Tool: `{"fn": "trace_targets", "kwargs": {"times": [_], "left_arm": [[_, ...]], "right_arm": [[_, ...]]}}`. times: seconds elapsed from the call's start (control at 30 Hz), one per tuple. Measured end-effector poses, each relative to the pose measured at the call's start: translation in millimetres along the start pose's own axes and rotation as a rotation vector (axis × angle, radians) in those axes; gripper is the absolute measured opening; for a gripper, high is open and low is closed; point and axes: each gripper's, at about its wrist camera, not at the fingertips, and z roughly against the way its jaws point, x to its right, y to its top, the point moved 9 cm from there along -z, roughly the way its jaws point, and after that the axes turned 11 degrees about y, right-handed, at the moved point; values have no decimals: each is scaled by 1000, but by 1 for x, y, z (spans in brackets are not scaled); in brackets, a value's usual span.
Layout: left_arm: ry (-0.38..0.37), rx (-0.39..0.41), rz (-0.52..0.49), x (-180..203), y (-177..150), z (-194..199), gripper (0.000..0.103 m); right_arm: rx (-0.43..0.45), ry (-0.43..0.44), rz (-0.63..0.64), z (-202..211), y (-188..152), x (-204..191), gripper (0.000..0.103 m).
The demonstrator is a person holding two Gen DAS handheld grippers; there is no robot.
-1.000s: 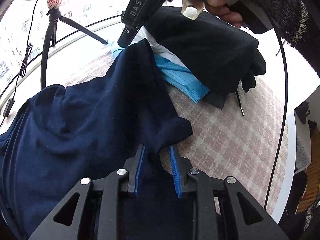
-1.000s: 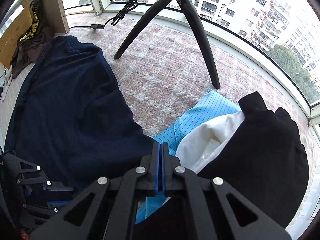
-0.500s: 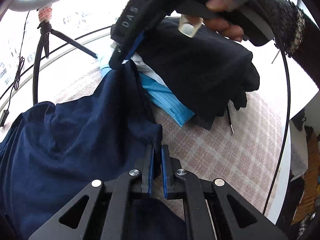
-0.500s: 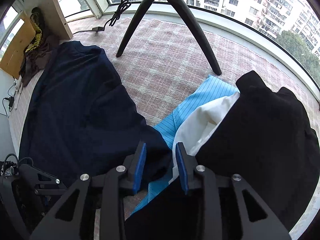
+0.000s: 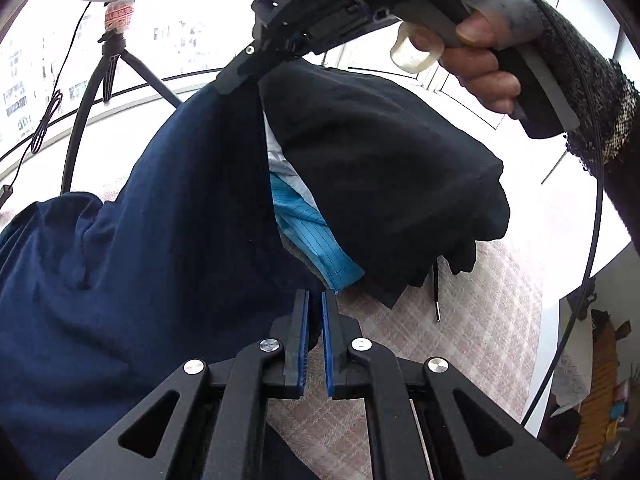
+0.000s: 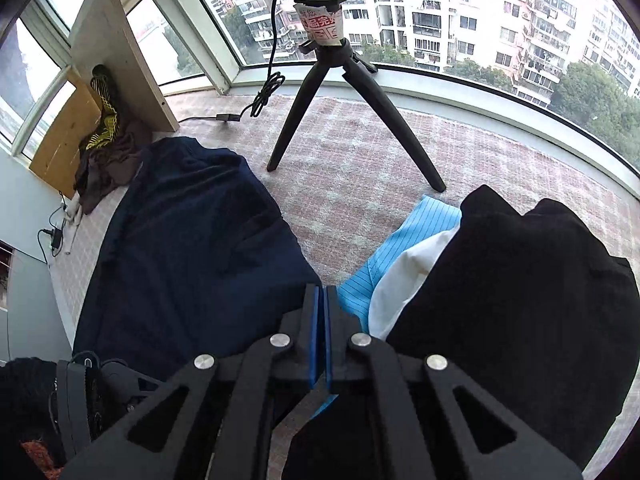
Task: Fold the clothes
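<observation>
Worktop (image 6: 360, 168): a surface under a pinkish checked cloth, running up to the curved window at the top of the right wrist view; a black tripod (image 6: 352, 112) stands on it in the upper middle.
Navy garment (image 6: 188, 248): the thing being folded. In the right wrist view it lies spread over the left half of the frame; in the left wrist view one edge of it is lifted in a taut band from the lower left up to the upper middle.
Black garment (image 6: 512, 304): a bundle at the right of the right wrist view, lying over a white cloth (image 6: 404, 276) and a blue striped cloth (image 6: 404, 236), just beside the navy one.
Right gripper (image 6: 321, 300): jaws pressed together on an edge of the navy garment at the lower middle of its own view; in the left wrist view it comes in from the upper right, tip at the upper middle with the cloth hanging from it, and the person's hand (image 5: 480, 68) is wrapped round its handle.
Left gripper (image 5: 315, 300): jaws nearly together at the lower middle, pinching the navy garment's near edge; it points steeply down.
Risk, slip: I judge both holds to be thin pinches near the hem, so a quick pull could draw the cloth out of one pair of jaws and drop that corner.
Risk, snag: the lifted edge runs touching or just beside the black bundle; carrying it across could drag that pile or the striped cloth along.
Risk, skew: if one hand rises ahead of the other, the fold would likely land crooked.
</observation>
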Motion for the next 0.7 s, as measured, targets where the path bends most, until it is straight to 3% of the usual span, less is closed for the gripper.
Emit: {"fn": "trace_targets", "kwargs": {"times": [0.07, 0.13, 0.27, 0.33, 0.4, 0.5, 0.57, 0.7], "left_arm": [[-6, -8, 55, -5, -2, -1, 4], [-13, 4, 114, -15, -1, 4, 4], [20, 36, 231, -46, -9, 31, 4], [39, 40, 280, -60, -18, 42, 4], [42, 39, 339, -99, -40, 73, 4], [81, 31, 460, -122, -66, 82, 8], [101, -32, 521, -142, -98, 90, 19], [107, -91, 549, -169, -124, 99, 21]], "right_arm": [[-46, -24, -30, -10, -6, 6, 2], [-15, 50, -78, -11, -1, -2, 2], [68, 186, -74, -2, 30, -51, 2], [58, 208, -33, -13, 45, -82, 2], [43, 228, 10, -26, 60, -113, 2], [-26, 287, 17, -74, 76, -158, 5], [-106, 240, 45, -103, 76, -177, 12], [-29, 126, 88, -84, 64, -168, 26]]}}
